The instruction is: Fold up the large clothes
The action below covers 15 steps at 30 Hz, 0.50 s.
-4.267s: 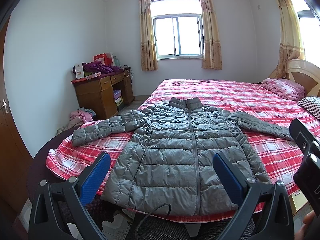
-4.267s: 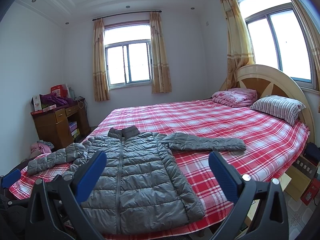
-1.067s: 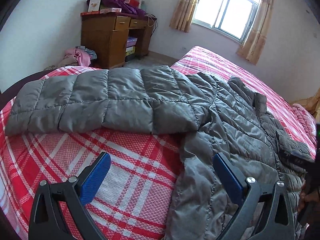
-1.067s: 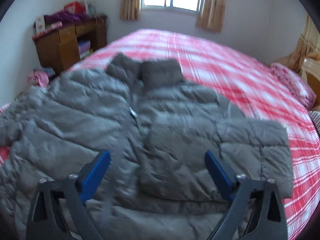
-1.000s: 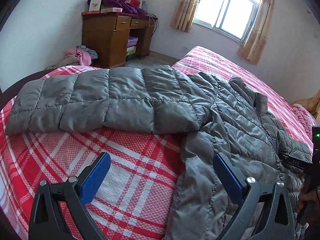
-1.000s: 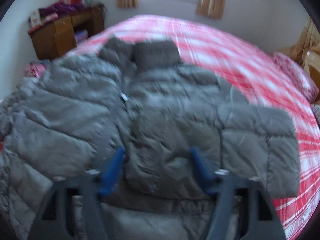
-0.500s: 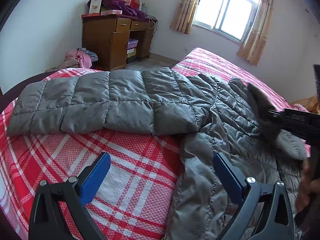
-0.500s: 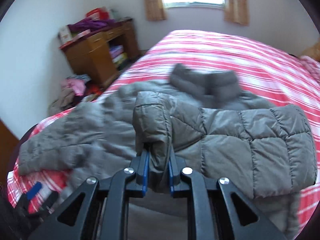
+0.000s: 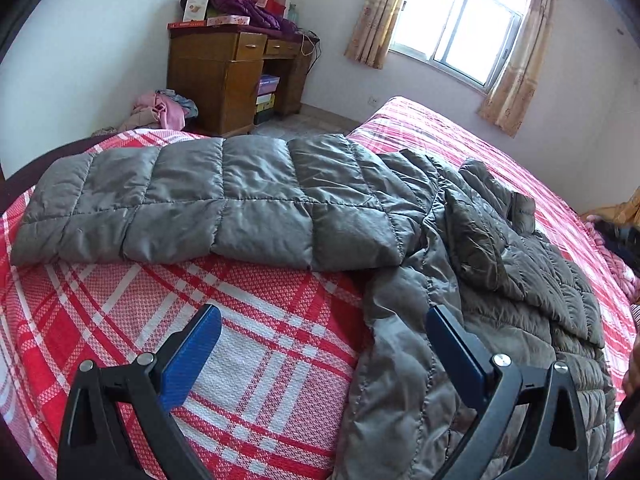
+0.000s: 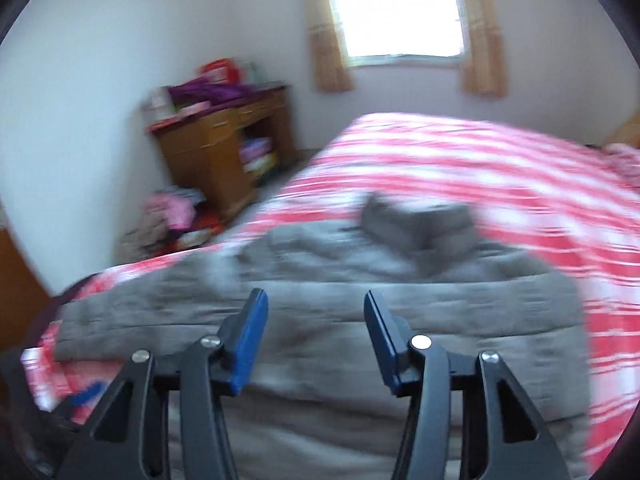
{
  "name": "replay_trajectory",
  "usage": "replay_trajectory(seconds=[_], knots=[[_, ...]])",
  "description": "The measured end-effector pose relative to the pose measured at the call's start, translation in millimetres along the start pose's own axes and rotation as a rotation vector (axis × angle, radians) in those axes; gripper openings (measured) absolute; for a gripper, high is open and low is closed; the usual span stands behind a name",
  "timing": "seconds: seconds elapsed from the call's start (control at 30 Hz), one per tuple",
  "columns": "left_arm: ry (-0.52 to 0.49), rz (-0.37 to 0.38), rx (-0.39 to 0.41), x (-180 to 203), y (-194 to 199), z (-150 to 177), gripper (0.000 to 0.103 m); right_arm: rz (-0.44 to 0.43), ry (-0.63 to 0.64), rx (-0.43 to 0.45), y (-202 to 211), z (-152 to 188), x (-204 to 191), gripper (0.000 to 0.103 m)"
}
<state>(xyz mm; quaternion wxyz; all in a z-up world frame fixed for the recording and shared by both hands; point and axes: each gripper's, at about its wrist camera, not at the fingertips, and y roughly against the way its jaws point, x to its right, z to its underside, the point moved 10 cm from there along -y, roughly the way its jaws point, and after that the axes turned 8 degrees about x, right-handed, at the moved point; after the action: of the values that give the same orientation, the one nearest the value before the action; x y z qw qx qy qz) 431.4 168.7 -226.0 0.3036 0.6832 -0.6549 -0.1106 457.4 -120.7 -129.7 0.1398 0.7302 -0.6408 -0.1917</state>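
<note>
Grey puffer jacket (image 9: 460, 264) lay flat on red plaid bed (image 9: 248, 344), one sleeve (image 9: 192, 212) stretched sideways, other already across chest. Looked light, soft, springy, slick shell; likely to slide. Best pinch: sleeve cuff or hem seam. Left gripper (image 9: 324, 352) spread, empty. Right gripper (image 10: 316, 340) opening, nothing between pads.

Black triangular-framed left gripper (image 9: 322, 350), right gripper (image 10: 316, 334), blue-padded fingers (image 9: 192, 356) (silver screws)
</note>
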Motion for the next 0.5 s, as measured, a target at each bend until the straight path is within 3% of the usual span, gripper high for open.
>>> replay_trajectory(seconds=[0.07,0.13,0.23,0.3,0.4,0.5], knots=[[-0.025,-0.017,0.017,3.7,4.1,-0.4,0.102,0.17,-0.015,-0.014,1.6,4.9,66.9,0.053],[-0.089,-0.055,0.045,11.2,11.2,-5.3,0.102,0.265,-0.094,-0.044,-0.4,17.5,125.2,0.053],[-0.244,-0.069,0.104,43.3,23.5,-28.6,0.102,0.362,-0.156,-0.101,-11.1,41.8,182.0,0.053],[-0.315,-0.056,0.145,73.4,28.7,-50.0,0.102,0.365,-0.181,-0.148,-18.3,63.6,202.2,0.053],[-0.312,-0.006,0.165,113.2,16.8,-75.7,0.102,0.305,-0.211,-0.247,-36.1,106.9,210.3,0.055],[-0.272,-0.037,0.162,136.1,-15.2,-88.9,0.102,0.332,-0.147,-0.218,-40.4,106.8,208.2,0.058]])
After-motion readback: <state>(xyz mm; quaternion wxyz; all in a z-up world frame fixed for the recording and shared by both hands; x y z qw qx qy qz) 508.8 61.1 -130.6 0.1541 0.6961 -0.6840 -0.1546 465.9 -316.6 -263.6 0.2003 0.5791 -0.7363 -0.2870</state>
